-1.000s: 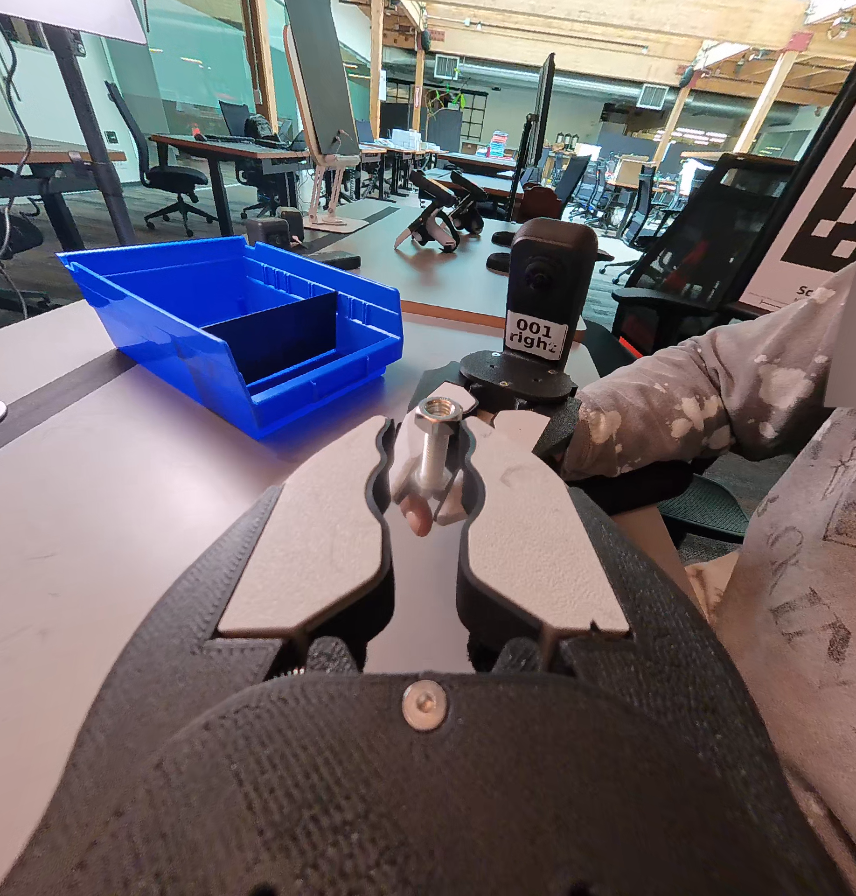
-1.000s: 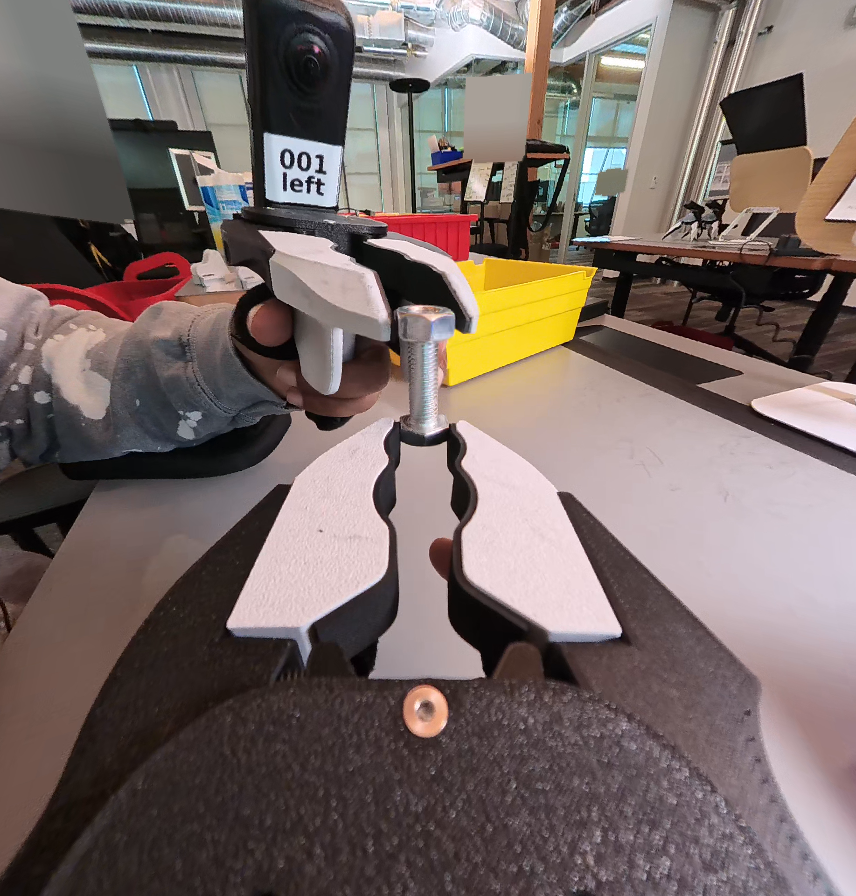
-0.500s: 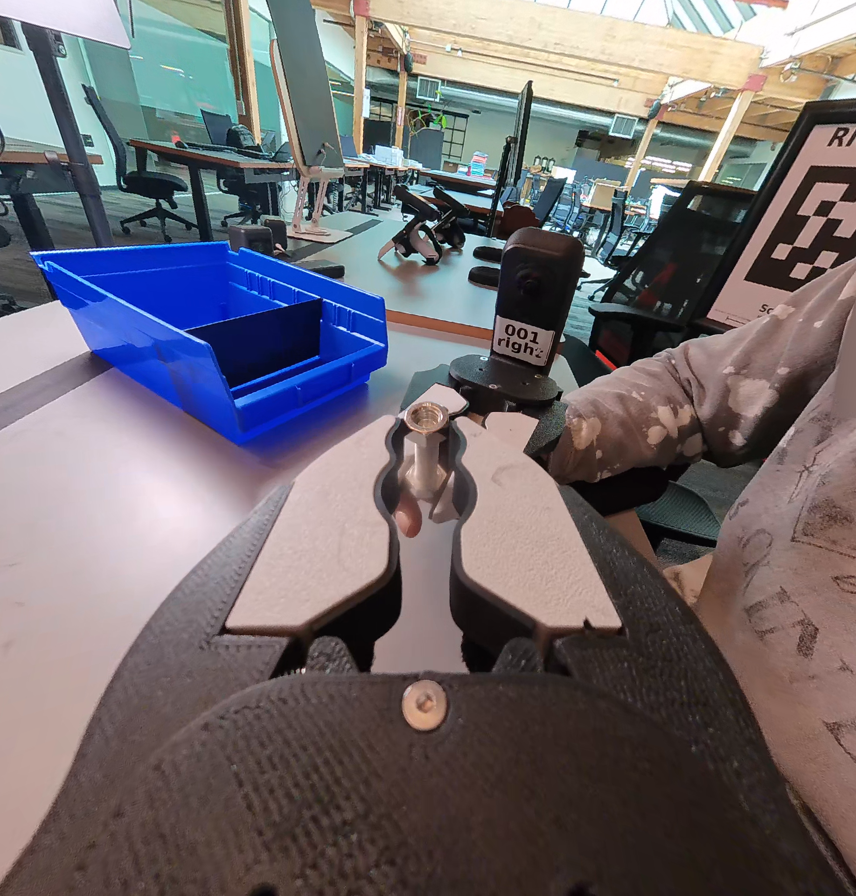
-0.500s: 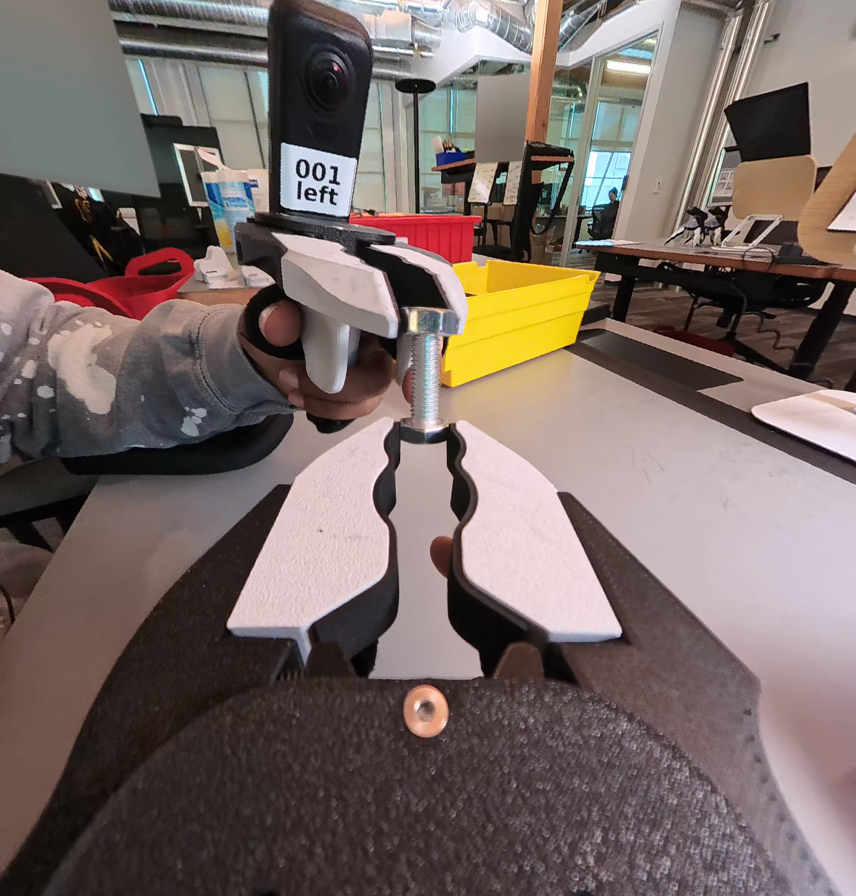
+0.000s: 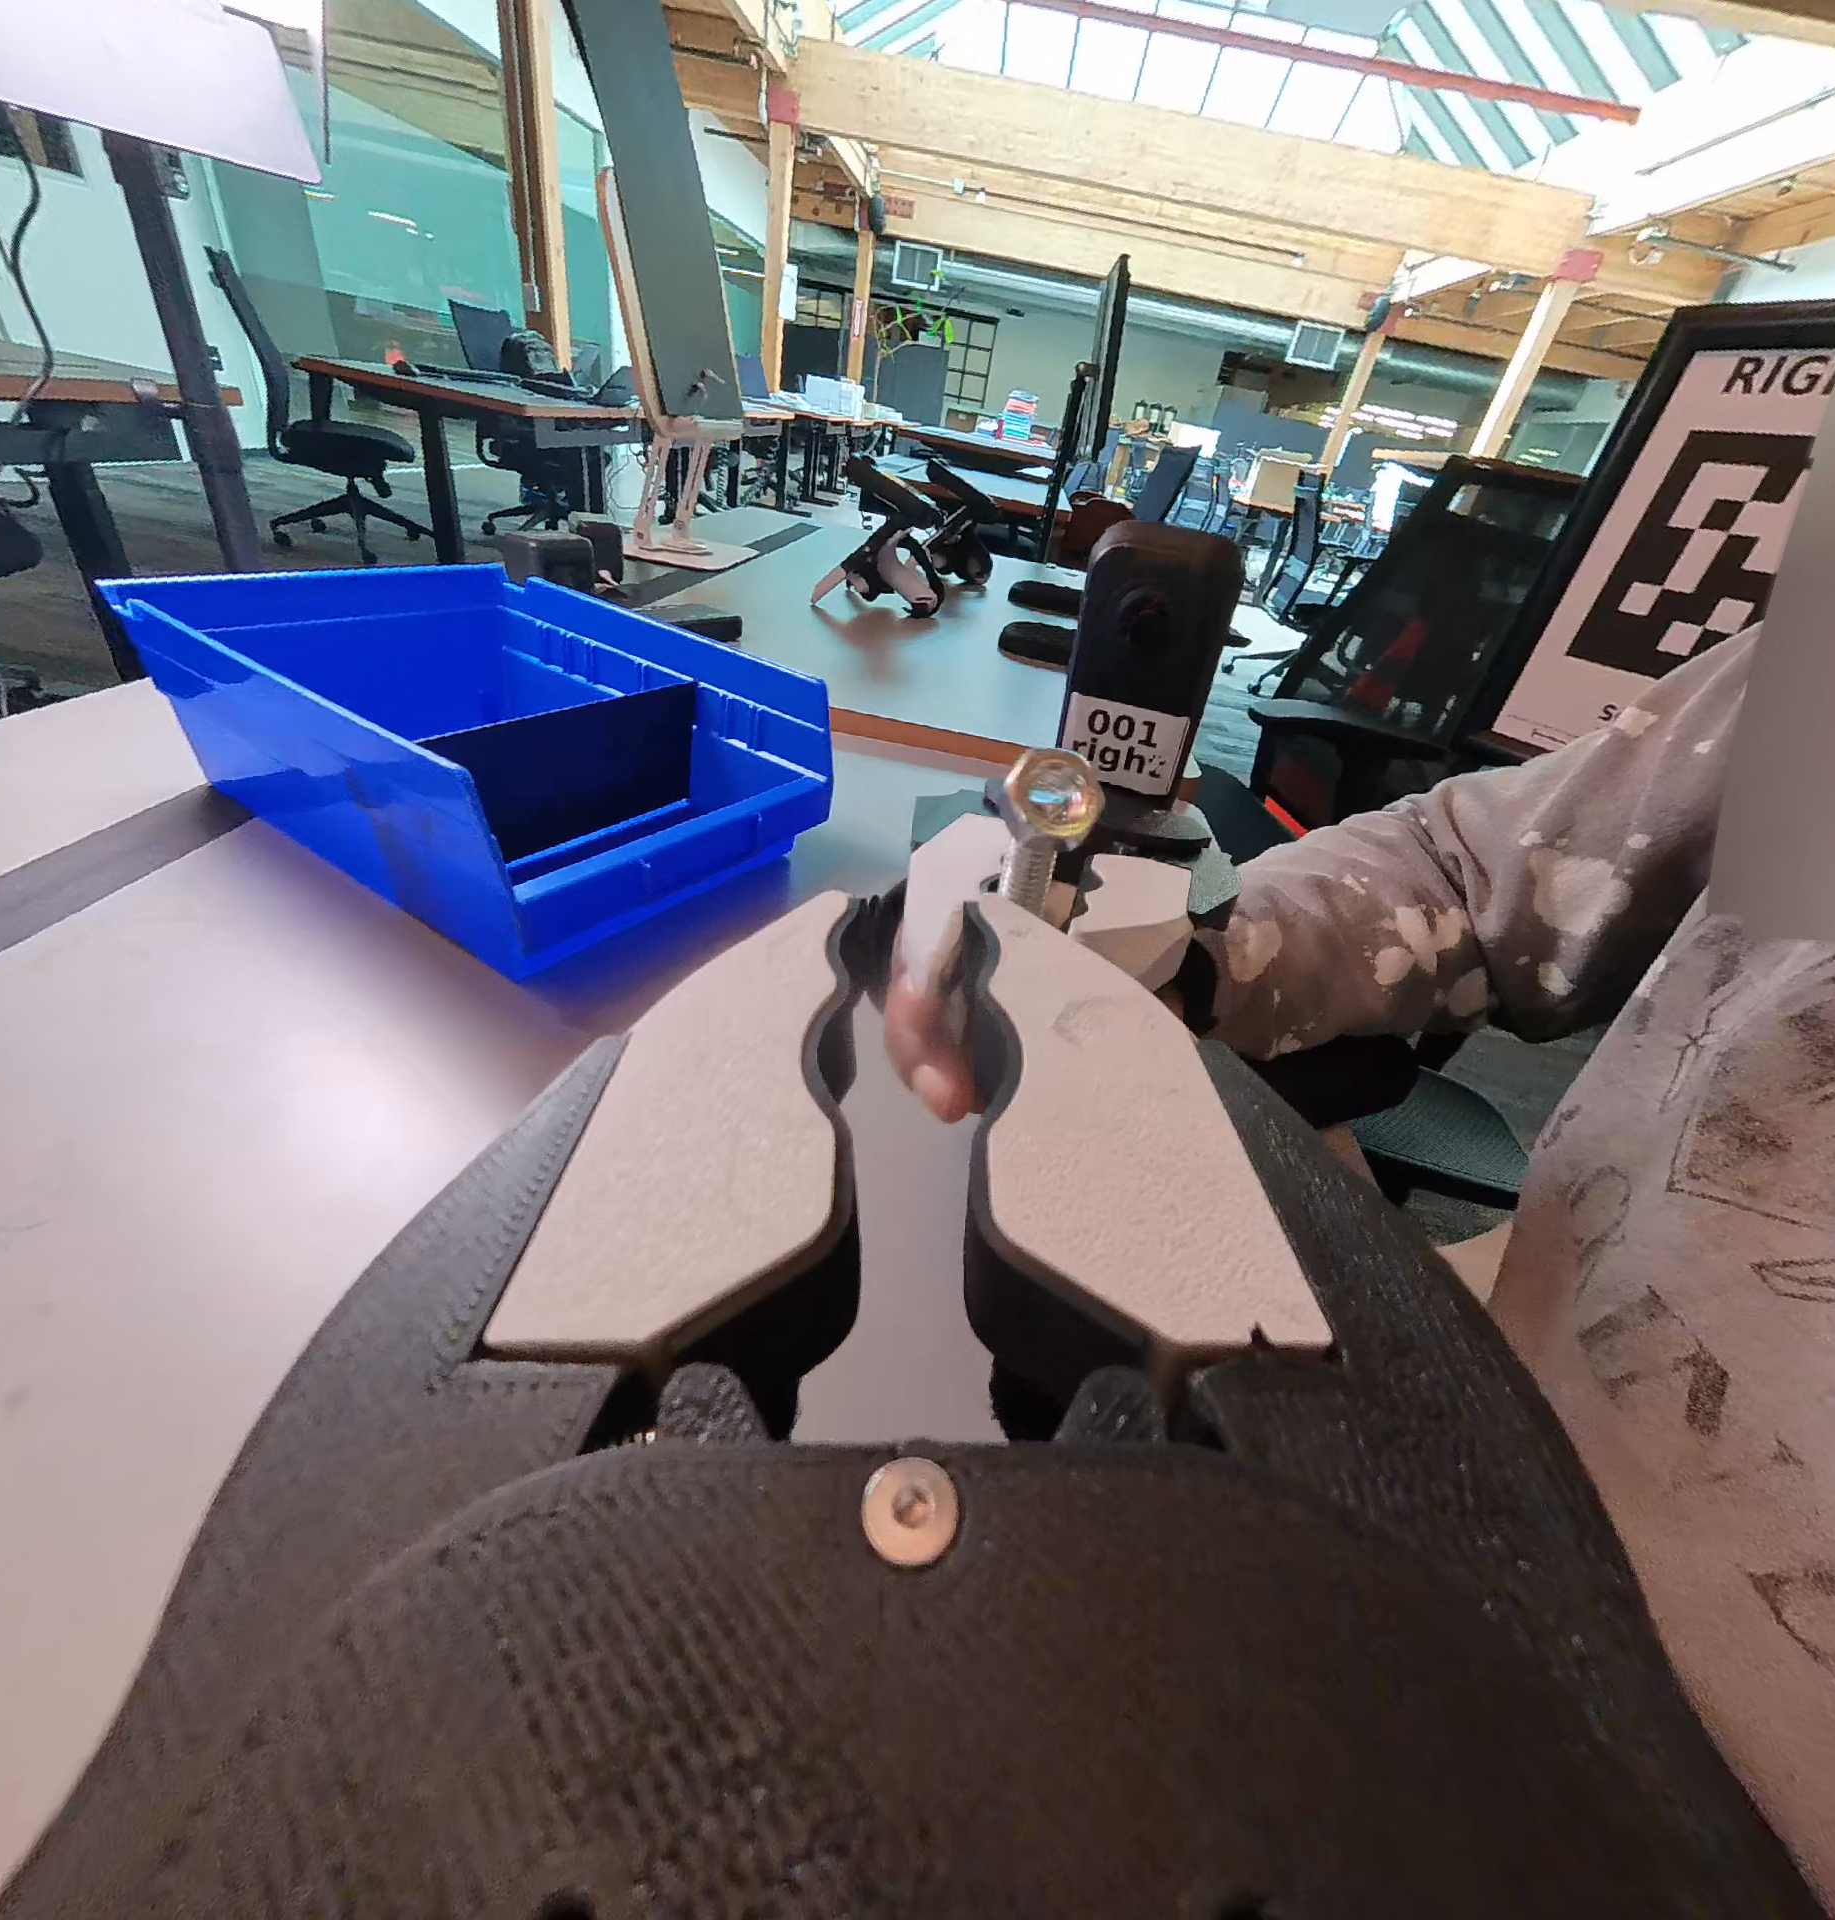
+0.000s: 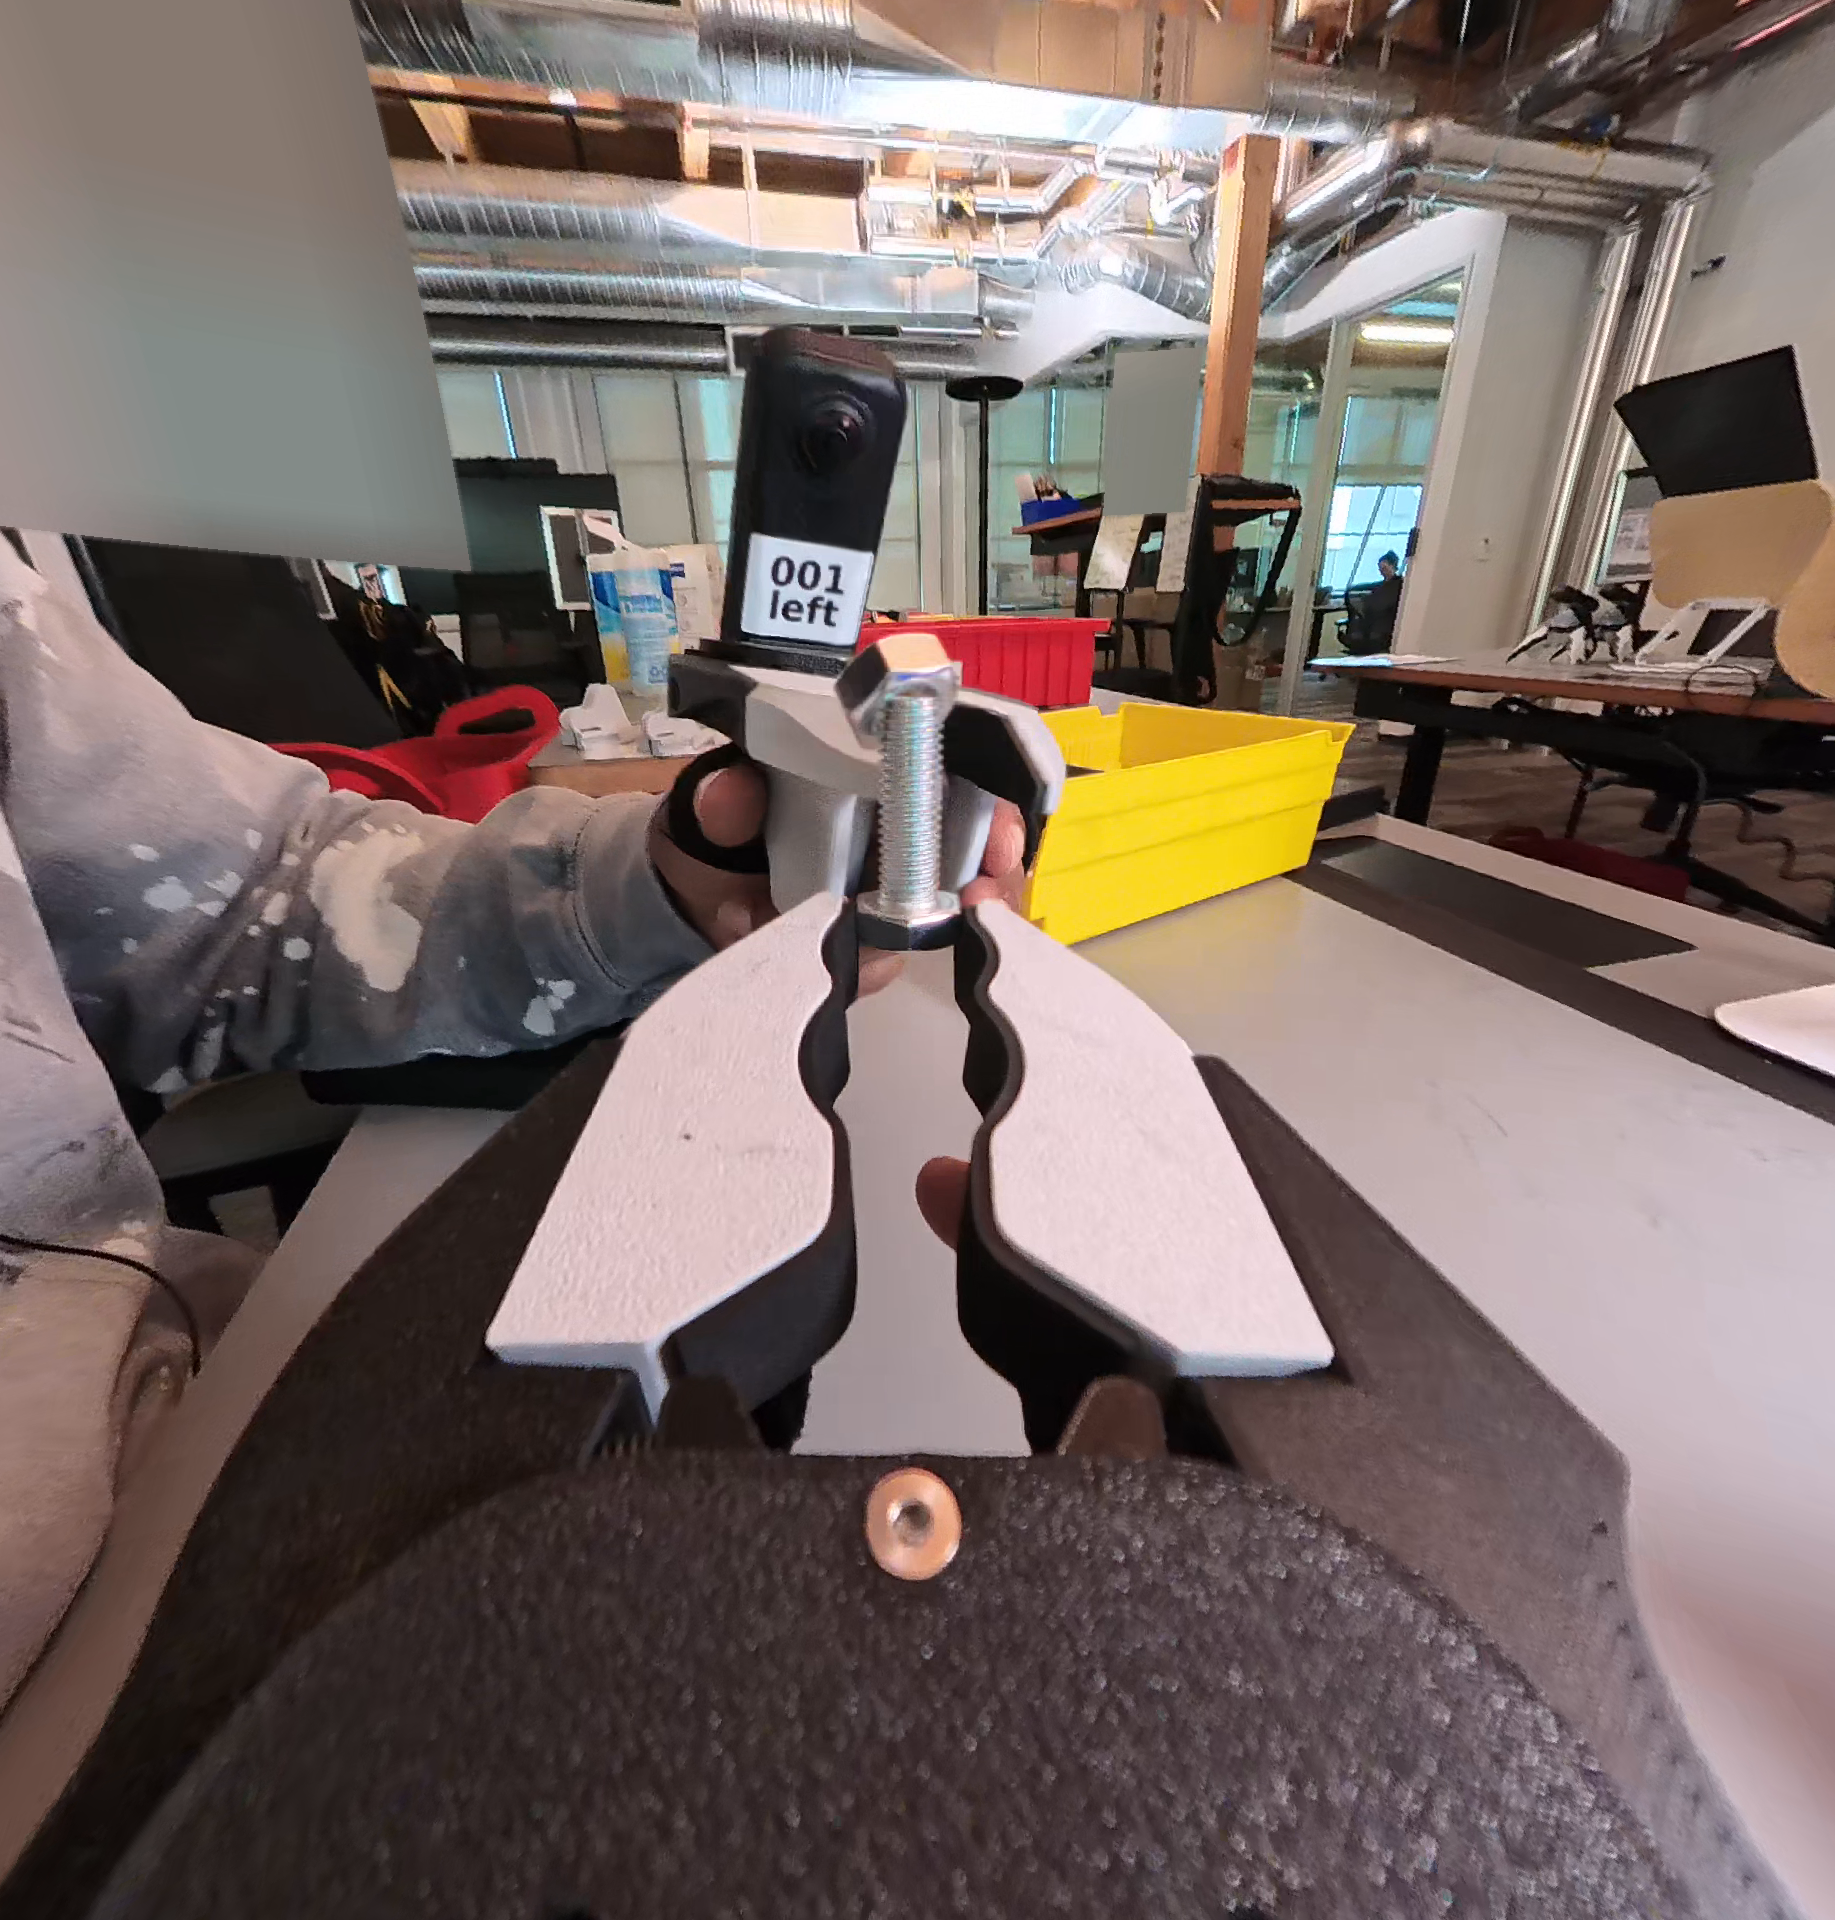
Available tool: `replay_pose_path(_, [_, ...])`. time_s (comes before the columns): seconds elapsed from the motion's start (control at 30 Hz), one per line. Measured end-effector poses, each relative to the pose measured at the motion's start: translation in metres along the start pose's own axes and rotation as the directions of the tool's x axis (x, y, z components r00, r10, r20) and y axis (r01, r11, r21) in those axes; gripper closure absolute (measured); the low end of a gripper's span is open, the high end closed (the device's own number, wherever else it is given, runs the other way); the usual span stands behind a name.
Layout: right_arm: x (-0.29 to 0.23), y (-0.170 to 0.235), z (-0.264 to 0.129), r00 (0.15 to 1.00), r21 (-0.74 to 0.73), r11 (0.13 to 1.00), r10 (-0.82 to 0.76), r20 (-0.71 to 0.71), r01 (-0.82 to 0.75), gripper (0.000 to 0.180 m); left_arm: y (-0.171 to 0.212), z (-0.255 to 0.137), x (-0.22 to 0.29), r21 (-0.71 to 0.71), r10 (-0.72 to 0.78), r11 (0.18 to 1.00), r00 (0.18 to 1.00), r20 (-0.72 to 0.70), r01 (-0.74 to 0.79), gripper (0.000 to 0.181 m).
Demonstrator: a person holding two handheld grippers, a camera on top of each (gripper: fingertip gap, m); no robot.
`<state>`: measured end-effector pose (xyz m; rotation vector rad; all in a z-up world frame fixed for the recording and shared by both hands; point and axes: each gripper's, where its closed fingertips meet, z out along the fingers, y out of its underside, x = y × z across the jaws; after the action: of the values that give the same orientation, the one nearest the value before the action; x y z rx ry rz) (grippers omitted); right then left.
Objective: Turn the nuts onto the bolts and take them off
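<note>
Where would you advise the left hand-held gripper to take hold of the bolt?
Probably the hex head, across two opposite flats, coming in level from the side. The bolt stands nearly upright with its nut clamped in the right hand-held gripper, so only head and thread are free, and flats resist slipping.

Two wrist-mounted wide-angle cameras face each other at close range across a grey table. The left wrist view looks forward along its own gripper toward the right gripper and a blue bin beyond. The right wrist view looks the opposite way along its fingers, past the left gripper to a yellow bin. Both share the bolt held upright between them, close to each lens.
</note>
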<state>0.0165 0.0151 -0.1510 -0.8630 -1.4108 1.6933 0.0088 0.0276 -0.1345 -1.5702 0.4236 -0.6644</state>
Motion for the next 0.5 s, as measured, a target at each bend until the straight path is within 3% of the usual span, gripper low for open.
replay_pose_path(0.2, [0.004, 0.004, 0.001, 0.999, -0.013, 0.999, 0.031, -0.011, -0.031, 0.162, -0.001, 0.004, 0.009, 0.002, -0.025, 1.000, 0.999, -0.044, 0.025, 0.162])
replay_pose_path(0.33, [0.009, 0.010, 0.001, 0.998, -0.033, 0.998, 0.046, -0.036, -0.047, 0.162, 0.014, 0.005, -0.007, -0.042, 0.002, 0.999, 1.000, 0.028, -0.001, 0.168])
replay_pose_path(0.43, [0.020, 0.008, -0.003, 0.995, -0.020, 0.998, 0.065, -0.080, -0.067, 0.162, 0.035, 0.000, -0.043, 0.016, -0.106, 0.994, 0.986, 0.131, 0.105, 0.171])
replay_pose_path(0.5, [0.026, 0.008, -0.005, 0.991, -0.017, 0.996, 0.085, -0.101, -0.087, 0.162, 0.069, -0.001, -0.069, -0.031, -0.213, 0.974, 0.950, 0.227, 0.226, 0.175])
